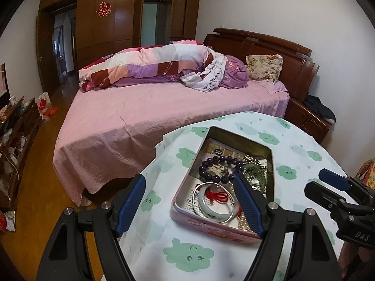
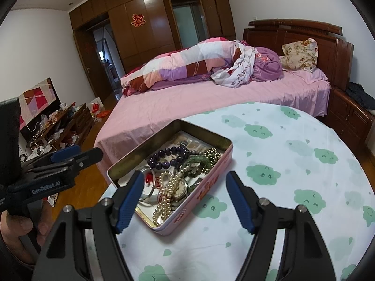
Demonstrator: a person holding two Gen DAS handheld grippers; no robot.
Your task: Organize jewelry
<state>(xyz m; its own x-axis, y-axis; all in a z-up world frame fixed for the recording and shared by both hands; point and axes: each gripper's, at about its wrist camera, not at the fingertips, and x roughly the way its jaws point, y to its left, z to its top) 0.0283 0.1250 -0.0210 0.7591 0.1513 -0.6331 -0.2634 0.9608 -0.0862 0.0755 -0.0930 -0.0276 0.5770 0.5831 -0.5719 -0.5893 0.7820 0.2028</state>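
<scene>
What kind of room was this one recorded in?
A home bedroom, most likely: a double bed with a pink sheet and rolled quilt, a wooden wardrobe wall, and a nightstand. The jewelry tin sits on a cloth-covered round table.

Bedroom, daylight on white walls.
A pink-sheeted bed (image 1: 164, 117) with a bundled quilt (image 1: 150, 65) sits before a dark wooden wardrobe (image 1: 117, 23); wood floor (image 1: 46, 145), cluttered low cabinet (image 2: 70, 126) at left.
</scene>
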